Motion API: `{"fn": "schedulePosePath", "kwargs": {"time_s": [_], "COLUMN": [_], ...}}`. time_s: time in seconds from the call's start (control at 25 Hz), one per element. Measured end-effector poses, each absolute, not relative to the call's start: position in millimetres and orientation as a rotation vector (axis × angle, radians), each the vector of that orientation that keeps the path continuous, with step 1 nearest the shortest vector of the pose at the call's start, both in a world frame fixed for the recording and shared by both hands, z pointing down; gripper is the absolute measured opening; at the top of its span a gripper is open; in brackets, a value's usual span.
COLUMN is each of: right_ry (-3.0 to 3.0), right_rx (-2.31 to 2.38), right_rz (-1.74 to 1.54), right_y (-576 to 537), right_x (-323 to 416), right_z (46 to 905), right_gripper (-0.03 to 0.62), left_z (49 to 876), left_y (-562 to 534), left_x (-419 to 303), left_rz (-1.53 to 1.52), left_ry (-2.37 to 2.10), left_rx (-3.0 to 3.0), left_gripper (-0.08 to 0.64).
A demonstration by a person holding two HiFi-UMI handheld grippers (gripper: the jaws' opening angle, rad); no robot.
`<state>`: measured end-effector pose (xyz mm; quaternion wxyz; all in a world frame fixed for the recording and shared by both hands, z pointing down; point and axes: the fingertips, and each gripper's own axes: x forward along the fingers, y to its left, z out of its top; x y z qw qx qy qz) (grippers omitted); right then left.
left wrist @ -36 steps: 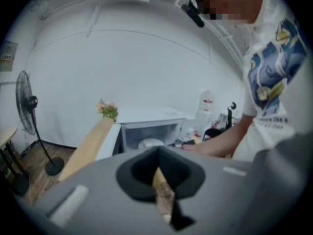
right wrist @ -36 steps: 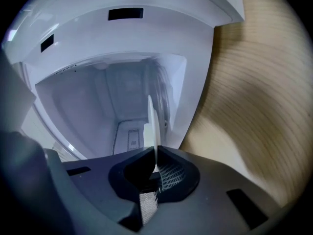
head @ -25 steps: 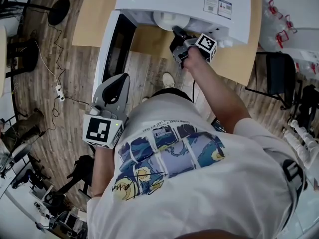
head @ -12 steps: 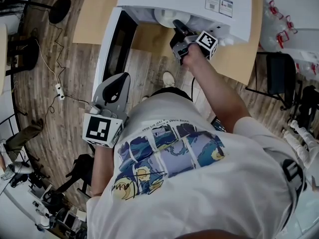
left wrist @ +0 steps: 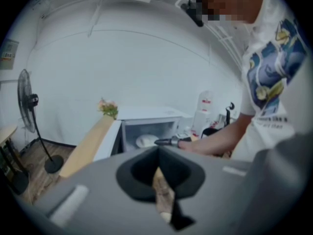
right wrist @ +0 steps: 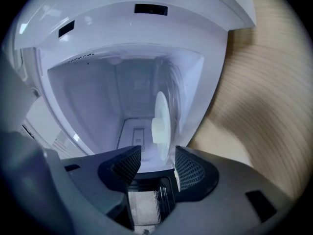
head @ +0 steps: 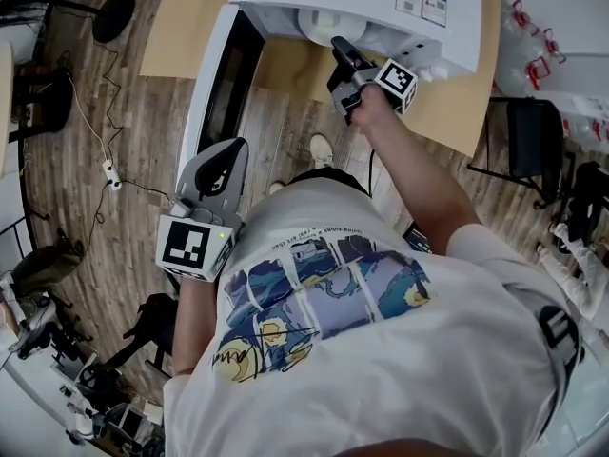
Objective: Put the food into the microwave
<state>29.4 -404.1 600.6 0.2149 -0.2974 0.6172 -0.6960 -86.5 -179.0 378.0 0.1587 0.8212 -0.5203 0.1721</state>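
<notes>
The right tongs [right wrist: 155, 160] are released: their two dark mesh-faced pads stand apart and are opening, and neither presses on anything. The near rim of a white round plate [right wrist: 162, 106] shows in the gap just past the tips, but I cannot tell whether it reaches in between the pads. The right gripper view is rolled, so the plate looks as if it stands on edge. A pale lump of food [right wrist: 157, 128] rests on the plate's middle.

Plate and food lie straight ahead of these tongs, inside the cavity of the white microwave [right wrist: 93, 97], and appear to be set down on its floor. So the food appears to be placed already. The tongs point into the cavity, so the clean way out is probably straight back along that line, without lifting or swinging, so that a pad does not catch the rim.

The microwave stands on a tan wooden counter [right wrist: 264, 106]. Its door [head: 214, 84] hangs open toward the person's left.

The left tongs [left wrist: 157, 155] are clenched on nothing and held back by the person's body, well apart from the microwave. The head view puts them nearer the door's free edge than the right tongs are. The left hand therefore seems better placed to swing the door closed.
</notes>
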Motion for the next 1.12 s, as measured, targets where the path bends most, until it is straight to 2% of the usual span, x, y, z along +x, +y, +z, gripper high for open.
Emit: {"fn": "schedulePosePath", "kwargs": {"time_s": [0.44,0.76,1.12], "right_ry": [1.787,1.965,2.121], "right_rx": [-0.830,-0.927,-0.975], "right_rz": [-2.004,-1.980,-1.933], "right_y": [-344,-302,-242], "right_x": [17,18,21], "right_z": [608,602,585], "right_gripper": [0.191,0.044,0.009], "left_z": [382,390,396], "left_y": [-159,-139,-110], "left_x": [-93,-99,-101], "left_rz": [0.488,0.484,0.476], "left_ry": [-1.423,-1.358,-1.268], "left_rx": [2.399,2.438,2.489], "left_gripper": [0.008,0.009,0.008]}}
